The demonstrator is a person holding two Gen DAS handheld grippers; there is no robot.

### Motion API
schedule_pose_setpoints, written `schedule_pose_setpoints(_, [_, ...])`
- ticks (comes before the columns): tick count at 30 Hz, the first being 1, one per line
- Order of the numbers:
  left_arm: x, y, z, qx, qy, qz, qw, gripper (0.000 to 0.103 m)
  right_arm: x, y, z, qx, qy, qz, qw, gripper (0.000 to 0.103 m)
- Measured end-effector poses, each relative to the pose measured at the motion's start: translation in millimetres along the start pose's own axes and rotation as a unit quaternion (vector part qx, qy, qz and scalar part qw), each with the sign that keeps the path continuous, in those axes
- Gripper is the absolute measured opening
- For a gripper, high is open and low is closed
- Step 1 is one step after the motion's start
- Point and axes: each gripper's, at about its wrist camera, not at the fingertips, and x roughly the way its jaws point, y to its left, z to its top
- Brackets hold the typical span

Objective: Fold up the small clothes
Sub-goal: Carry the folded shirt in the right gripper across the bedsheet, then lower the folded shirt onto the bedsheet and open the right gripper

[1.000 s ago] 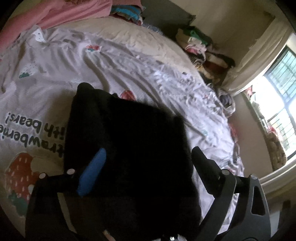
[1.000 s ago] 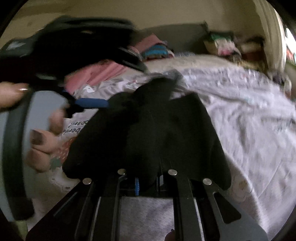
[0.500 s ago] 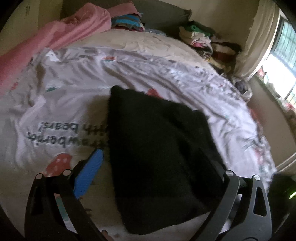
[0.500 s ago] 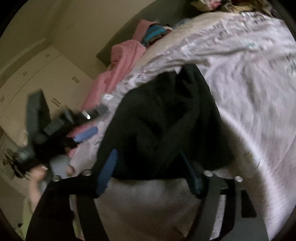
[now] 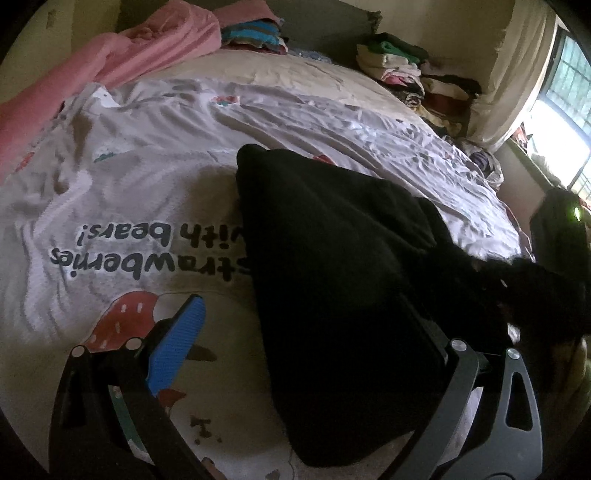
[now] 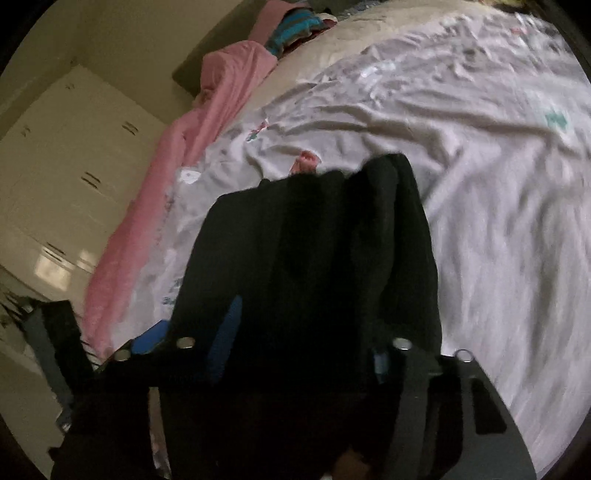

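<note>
A black garment (image 5: pixel 332 277) lies folded on the printed white sheet (image 5: pixel 129 184). My left gripper (image 5: pixel 303 332) is open wide. Its blue-padded finger (image 5: pixel 177 343) rests on bare sheet left of the cloth, and the other finger is dark against the garment's near right part. In the right wrist view the same garment (image 6: pixel 314 258) fills the middle. My right gripper (image 6: pixel 303 350) has its jaws closing, with the garment's near edge between the blue pads (image 6: pixel 225 339). The pads do not visibly press on it. The right gripper's dark body (image 5: pixel 557 236) shows at the left view's right edge.
A pink blanket (image 5: pixel 110 62) lies along the bed's far left side. Striped folded clothes (image 5: pixel 251 35) and a pile of folded clothes (image 5: pixel 399 62) sit at the head of the bed. A window (image 5: pixel 565 110) is at right, white wardrobes (image 6: pixel 74 155) at left.
The right gripper, shut on the raised garment a second ago, has opened and swung round. The garment now lies flat and folded. The left gripper has shifted left, off the cloth.
</note>
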Motion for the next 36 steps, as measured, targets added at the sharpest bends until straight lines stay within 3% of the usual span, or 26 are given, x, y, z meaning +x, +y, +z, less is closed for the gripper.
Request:
schedule_pose_setpoints(2, [3, 0, 2, 0.001, 0.004, -0.002, 1.0, 0.093, 9, 7, 8, -0.021, 0.009, -0.009, 1.0, 0.052])
schedule_pose_setpoints(4, [5, 1, 3, -0.003, 0.009, -0.006, 0.9999, 0.093, 18, 18, 12, -0.053, 0.016, -0.041, 0.998, 0.027])
schedule_pose_setpoints(5, [7, 2, 3, -0.004, 0.012, -0.007, 0.9999, 0.093, 18, 23, 13, -0.074, 0.014, -0.055, 0.996, 0.021])
schedule_pose_setpoints(9, [3, 1, 2, -0.007, 0.014, -0.015, 0.9998, 0.093, -6, 48, 15, -0.144, -0.023, -0.073, 0.987, 0.016])
schedule_pose_setpoints(13, [-8, -10, 1, 0.007, 0.006, -0.034, 0.9994, 0.093, -25, 52, 19, -0.182, -0.044, -0.088, 0.978, 0.016])
schedule_pose_setpoints(20, [7, -22, -14, 0.03, 0.035, -0.026, 0.9986, 0.093, 0, -1, 11, -0.131, -0.013, -0.11, 0.985, 0.019])
schedule_pose_setpoints(23, [6, -21, -15, 0.032, 0.035, -0.027, 0.9985, 0.093, -1, -6, 2, -0.128, -0.03, -0.123, 0.984, 0.028])
schedule_pose_setpoints(36, [-6, -28, -20, 0.053, 0.017, -0.006, 0.9984, 0.093, -30, -3, -25, -0.101, -0.066, -0.145, 0.982, 0.048])
